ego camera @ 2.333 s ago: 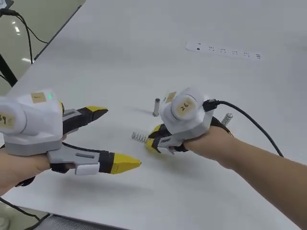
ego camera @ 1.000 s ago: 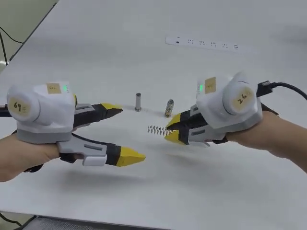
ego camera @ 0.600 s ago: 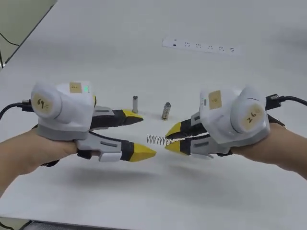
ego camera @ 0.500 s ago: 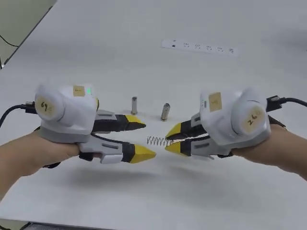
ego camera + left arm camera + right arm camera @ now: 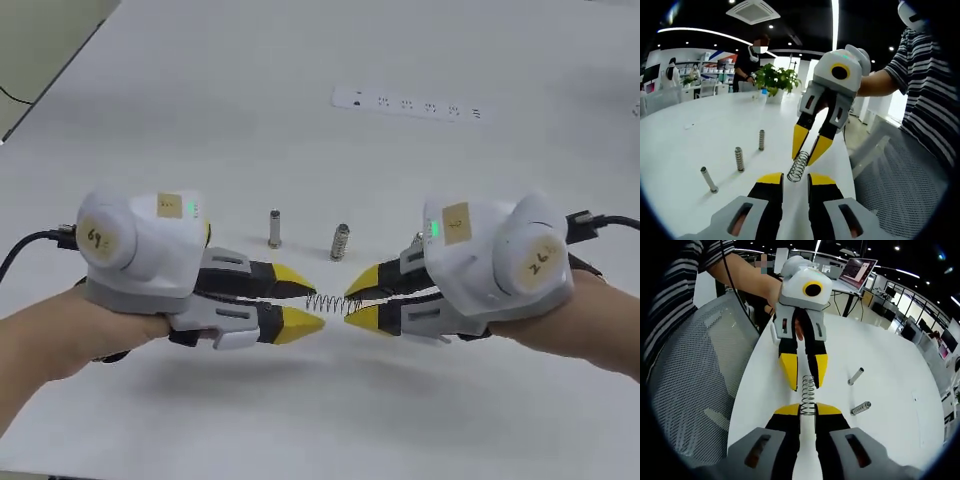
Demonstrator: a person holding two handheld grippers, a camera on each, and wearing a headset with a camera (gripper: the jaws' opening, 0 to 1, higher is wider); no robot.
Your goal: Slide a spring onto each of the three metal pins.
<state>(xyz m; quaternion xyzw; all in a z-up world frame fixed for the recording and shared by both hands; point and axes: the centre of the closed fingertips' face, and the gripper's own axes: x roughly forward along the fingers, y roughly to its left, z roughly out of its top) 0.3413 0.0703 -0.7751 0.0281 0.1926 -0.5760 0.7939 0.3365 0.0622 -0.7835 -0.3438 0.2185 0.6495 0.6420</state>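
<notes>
1. The spring [image 5: 328,303] runs level between two hand-held grippers, held clear of the white workbench [image 5: 200,120] at the centre of our head view.
2. At the coil's 3 o'clock end, the right gripper [image 5: 361,300] has it pinched. In the right gripper view we see both yellow tips pressed against the near turns of wire.
3. At the 9 o'clock end, the left gripper [image 5: 303,298] meets it nose to nose. Its jaws stand parted a little wider than the coil, one on each side of the free end, with a sliver of bench showing beside the wire in the left gripper view.
4. On the bench beyond, a bare pin [image 5: 275,228] stands upright at about 11 o'clock from the spring. A sprung pin [image 5: 340,241], already wearing its coil, stands at 12 o'clock, near its neighbour but apart.
5. In the left gripper view we find a second sprung pin [image 5: 761,140] standing in line with those two, farthest from the camera.
6. A white power strip [image 5: 410,105] lies at 12 o'clock, well apart from the pins.
7. A grey mesh chair [image 5: 690,380] sits at the bench's edge, beside the grippers.
8. Across the room, a potted plant [image 5: 774,80] stands at the far end of the bench, with a person [image 5: 749,67] on their feet just beside it.
</notes>
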